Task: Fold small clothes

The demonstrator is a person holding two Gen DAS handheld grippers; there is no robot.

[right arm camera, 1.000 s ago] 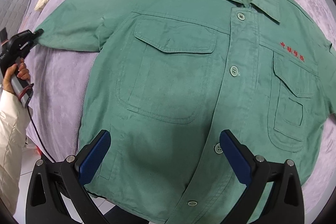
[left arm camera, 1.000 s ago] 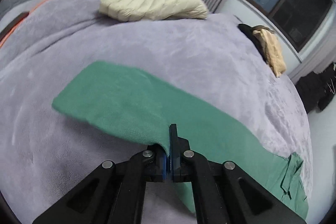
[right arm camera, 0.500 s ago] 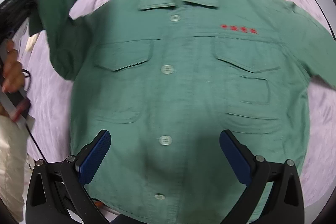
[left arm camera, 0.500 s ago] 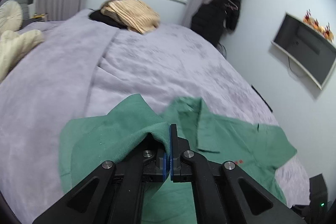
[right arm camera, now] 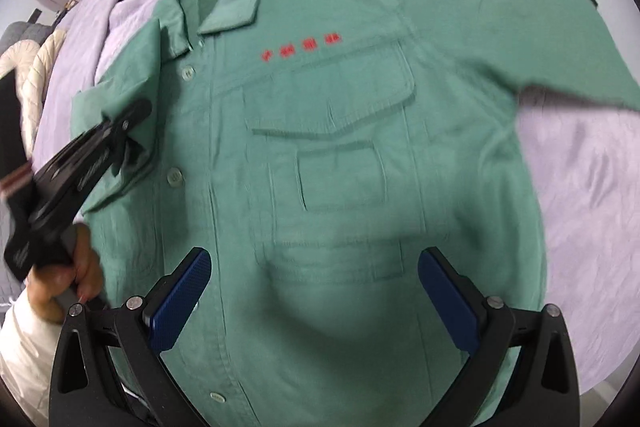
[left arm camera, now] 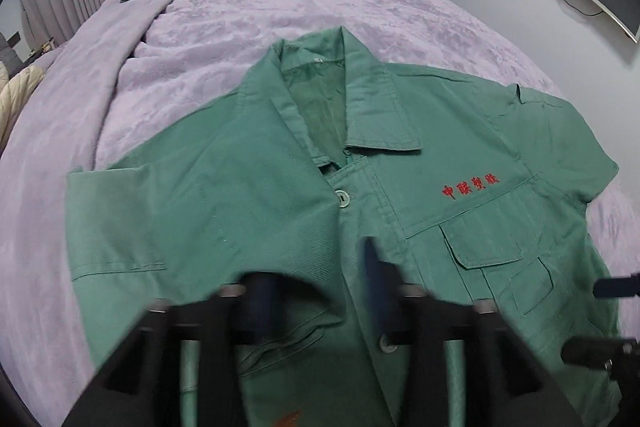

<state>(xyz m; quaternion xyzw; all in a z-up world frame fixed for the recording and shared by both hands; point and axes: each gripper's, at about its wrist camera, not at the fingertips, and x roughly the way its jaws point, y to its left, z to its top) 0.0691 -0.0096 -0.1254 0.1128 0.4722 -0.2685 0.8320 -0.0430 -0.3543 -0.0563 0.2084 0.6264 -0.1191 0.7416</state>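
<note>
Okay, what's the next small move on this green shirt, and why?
Probably send the open right tool to the outstretched sleeve, at its end: the other sleeve already lies across the shirt front, and the left tool looks open.

Left gripper motion-blurred; folded sleeve covers its left finger. Shirt hem cut off at btm edge, red lettering on it unreadable.
</note>
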